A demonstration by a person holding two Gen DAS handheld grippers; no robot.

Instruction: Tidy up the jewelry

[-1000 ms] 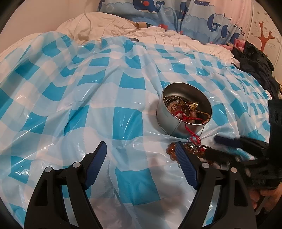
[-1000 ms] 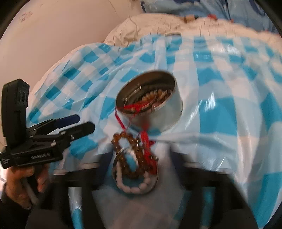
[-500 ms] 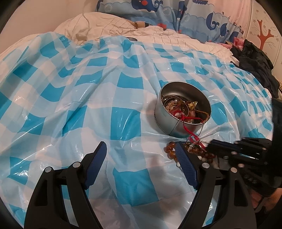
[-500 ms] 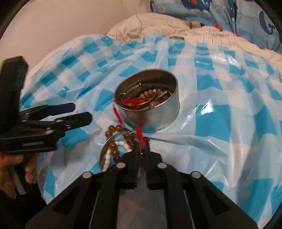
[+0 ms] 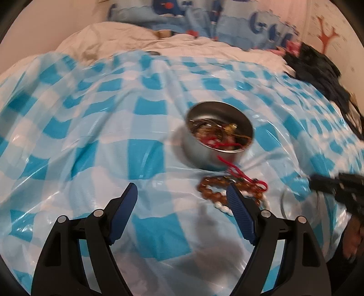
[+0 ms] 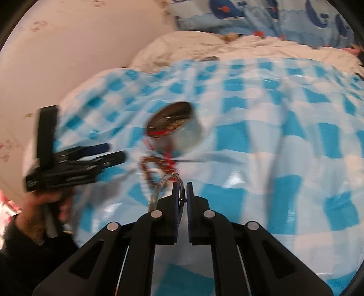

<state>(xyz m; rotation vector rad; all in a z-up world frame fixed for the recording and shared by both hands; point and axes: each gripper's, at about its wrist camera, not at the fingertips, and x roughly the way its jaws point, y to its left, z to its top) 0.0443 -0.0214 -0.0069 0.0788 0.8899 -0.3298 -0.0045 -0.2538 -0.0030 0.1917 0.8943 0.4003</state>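
A round metal tin [image 5: 202,157] [image 6: 193,139] holding tangled jewelry stands on the blue-and-white checked plastic sheet [image 5: 145,159]. A red cord [image 5: 241,174] trails over its rim onto an amber bead bracelet [image 5: 209,189] [image 6: 147,166] and a white bead string [image 5: 221,206] lying just in front. My left gripper [image 5: 181,190] [image 6: 116,151] hovers open to the left of the beads, nothing between its fingers. My right gripper [image 6: 182,185] [image 5: 315,181] is shut on a thin silvery bangle [image 6: 165,181], lifted off the sheet to the right of the beads.
Cream bedding [image 5: 136,38] and a blue whale-print pillow [image 5: 204,18] lie beyond the sheet. Dark clothing [image 5: 318,68] is piled at the far right. A pale wall [image 6: 79,45] runs along the left. A hand [image 6: 41,205] holds the left gripper.
The right gripper shut on the bangle that ringed the beads and drew it back and up, away from the pile. The beads stayed on the sheet. The left gripper barely moved.
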